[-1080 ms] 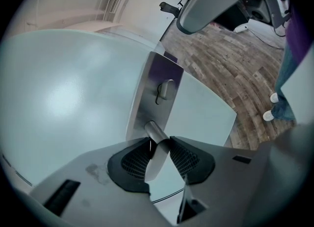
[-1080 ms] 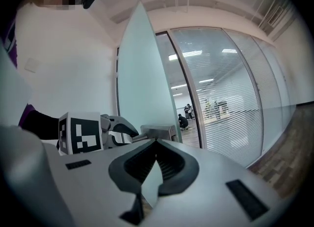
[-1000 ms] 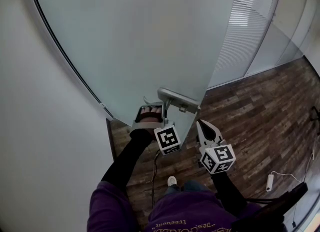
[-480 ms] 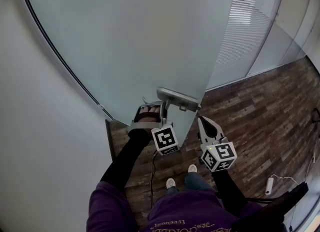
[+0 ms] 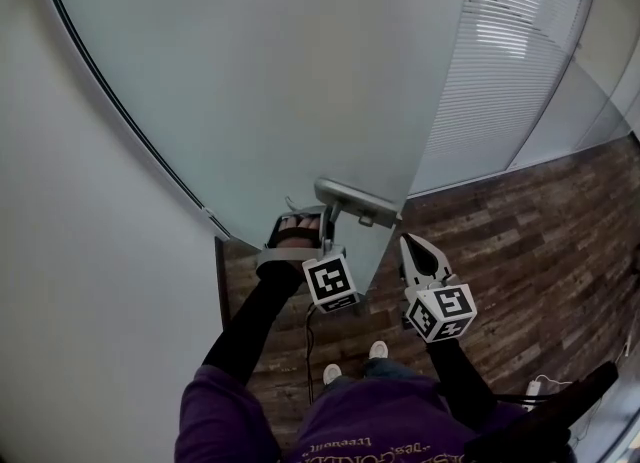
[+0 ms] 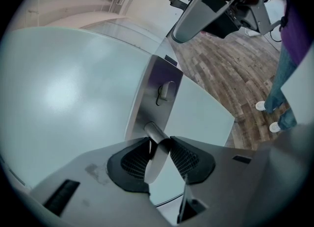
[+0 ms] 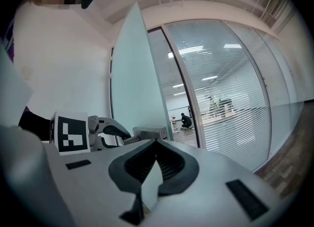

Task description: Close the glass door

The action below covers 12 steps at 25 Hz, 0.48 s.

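The left gripper (image 5: 322, 219) is clamped on the silver lever handle (image 5: 356, 197) of the frosted glass door (image 5: 280, 81); in the left gripper view its jaws (image 6: 159, 147) are closed nearly together with the lever (image 6: 153, 158) pinched between the black ribbed pads (image 6: 133, 160), just below the steel lock plate (image 6: 158, 89). The right gripper (image 5: 410, 248) hangs free just to the right of the door's edge, touching nothing, and in its own view the jaws (image 7: 156, 158) meet at the tips with nothing held. The door stands open: its free vertical edge (image 5: 440, 71) runs from the top of the head view down to the handle, and in the right gripper view the panel (image 7: 128, 74) shows almost edge-on, with an open gap between it and the metal frame post (image 7: 179, 79). Right of that gap a glass wall with horizontal blinds (image 5: 505, 61) runs away. On the hinge side the panel lies close along the white wall (image 5: 90, 251). Dark wood floor (image 5: 530, 231) spreads open to the right of the person's shoes (image 5: 378, 349)
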Each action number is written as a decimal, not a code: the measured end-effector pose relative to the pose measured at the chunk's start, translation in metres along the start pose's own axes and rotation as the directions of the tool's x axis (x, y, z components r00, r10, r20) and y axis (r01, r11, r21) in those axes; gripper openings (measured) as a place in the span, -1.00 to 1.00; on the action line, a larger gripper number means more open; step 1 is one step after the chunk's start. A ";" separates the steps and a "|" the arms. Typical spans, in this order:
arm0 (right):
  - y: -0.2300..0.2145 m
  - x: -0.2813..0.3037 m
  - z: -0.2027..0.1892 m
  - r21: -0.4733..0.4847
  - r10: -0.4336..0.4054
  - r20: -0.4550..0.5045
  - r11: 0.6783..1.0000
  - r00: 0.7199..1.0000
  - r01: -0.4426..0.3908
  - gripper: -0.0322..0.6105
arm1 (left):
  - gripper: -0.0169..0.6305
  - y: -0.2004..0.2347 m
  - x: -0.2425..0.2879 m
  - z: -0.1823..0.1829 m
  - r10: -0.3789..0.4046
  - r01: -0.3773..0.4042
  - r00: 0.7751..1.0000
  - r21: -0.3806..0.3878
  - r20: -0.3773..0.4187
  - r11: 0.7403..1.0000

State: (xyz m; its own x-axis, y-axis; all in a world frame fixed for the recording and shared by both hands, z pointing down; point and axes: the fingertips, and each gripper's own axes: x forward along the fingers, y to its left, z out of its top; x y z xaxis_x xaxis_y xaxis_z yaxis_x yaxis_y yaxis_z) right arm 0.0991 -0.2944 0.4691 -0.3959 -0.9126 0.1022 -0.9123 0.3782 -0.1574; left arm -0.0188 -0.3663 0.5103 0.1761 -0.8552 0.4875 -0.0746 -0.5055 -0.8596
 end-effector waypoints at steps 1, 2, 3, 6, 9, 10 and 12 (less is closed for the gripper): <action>-0.003 0.002 0.001 -0.001 0.007 0.002 1.000 1.000 -0.007 -0.93 | -0.56 0.002 0.003 0.002 0.003 -0.003 1.000 -0.002 -0.004 1.000; -0.006 0.004 0.003 -0.003 0.014 0.003 1.000 1.000 -0.014 -0.93 | -0.56 0.003 0.006 0.005 0.004 -0.004 1.000 -0.005 -0.008 1.000; -0.009 0.005 0.003 -0.003 0.021 0.003 1.000 1.000 -0.021 -0.93 | -0.56 0.004 0.010 0.007 0.005 -0.005 1.000 -0.006 -0.011 1.000; -0.017 0.010 0.007 -0.005 0.040 0.003 0.999 0.999 -0.040 -0.93 | -0.56 0.009 0.019 0.014 0.004 -0.004 1.000 -0.020 -0.017 1.000; -0.024 0.015 0.010 -0.007 0.053 0.002 0.999 0.999 -0.053 -0.93 | -0.56 0.017 0.029 0.019 0.006 -0.007 1.000 -0.032 -0.027 0.999; -0.027 0.018 0.011 -0.007 0.056 0.000 0.998 0.998 -0.056 -0.93 | -0.56 0.020 0.033 0.019 0.011 -0.012 0.999 -0.027 -0.033 1.000; -0.032 0.023 0.010 -0.006 0.061 -0.005 0.998 0.998 -0.061 -0.93 | -0.56 0.024 0.041 0.019 0.011 -0.012 0.999 -0.036 -0.039 0.999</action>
State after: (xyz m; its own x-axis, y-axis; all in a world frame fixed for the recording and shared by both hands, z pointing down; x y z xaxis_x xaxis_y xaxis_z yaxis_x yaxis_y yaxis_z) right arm 0.1201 -0.3288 0.4669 -0.4510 -0.8872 0.0975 -0.8871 0.4337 -0.1578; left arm 0.0047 -0.4109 0.5069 0.1374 -0.8643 0.4839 -0.1118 -0.4989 -0.8594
